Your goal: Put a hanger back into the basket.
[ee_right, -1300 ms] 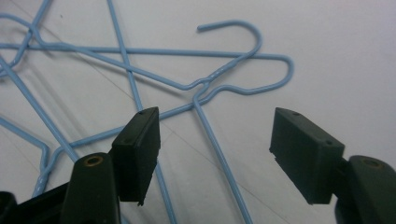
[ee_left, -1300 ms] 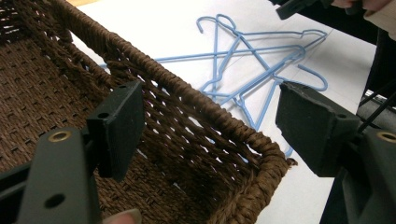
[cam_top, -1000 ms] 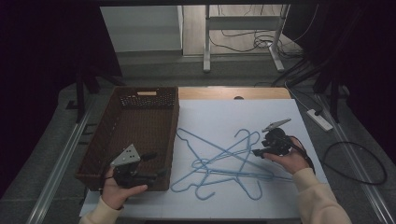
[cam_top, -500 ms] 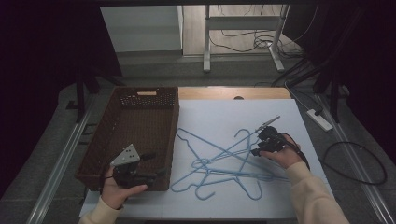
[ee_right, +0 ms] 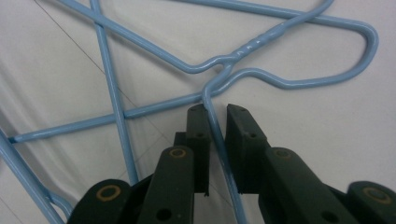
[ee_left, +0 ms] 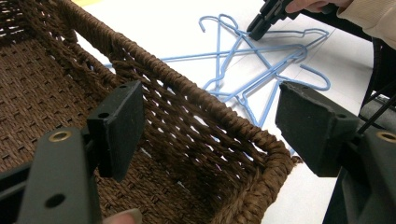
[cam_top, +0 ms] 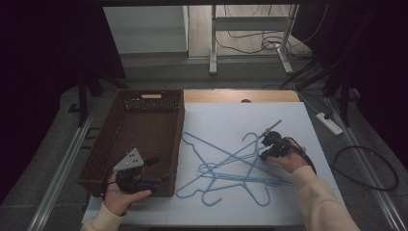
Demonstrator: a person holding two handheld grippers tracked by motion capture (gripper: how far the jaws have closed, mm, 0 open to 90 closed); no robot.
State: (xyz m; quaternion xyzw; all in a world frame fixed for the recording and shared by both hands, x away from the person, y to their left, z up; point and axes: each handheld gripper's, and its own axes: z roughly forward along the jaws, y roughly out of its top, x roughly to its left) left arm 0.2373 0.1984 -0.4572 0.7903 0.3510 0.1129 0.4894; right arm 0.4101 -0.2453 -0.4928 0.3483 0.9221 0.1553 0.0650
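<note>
At the near left, the left gripper (cam_top: 161, 169) hangs over the near right corner of the brown wicker basket (cam_top: 108, 149). Its two black pads (ee_left: 116, 126) stand wide apart, with nothing between them, and it points to the right, across the basket rim towards the hangers.

To the right of the basket, a heap of light blue wire hangers (cam_top: 226, 171) lies flat on the white table cover (cam_top: 231, 115). They are crossed over each other, so their long bars run in different directions: some go from near left to far right, others almost straight left to right. Several hooks point to the near side, and one hook points to the far side.

Farther right, the right gripper (cam_top: 264, 143) comes down on the far right part of the heap and points left. Its jaws have just been closing, and in the right gripper view one thin wire of a hanger (ee_right: 219, 140) runs between the pads. A narrow gap remains, so I cannot tell if they already pinch it. This wire runs along the jaws, up to the twisted neck of the hanger.
</note>
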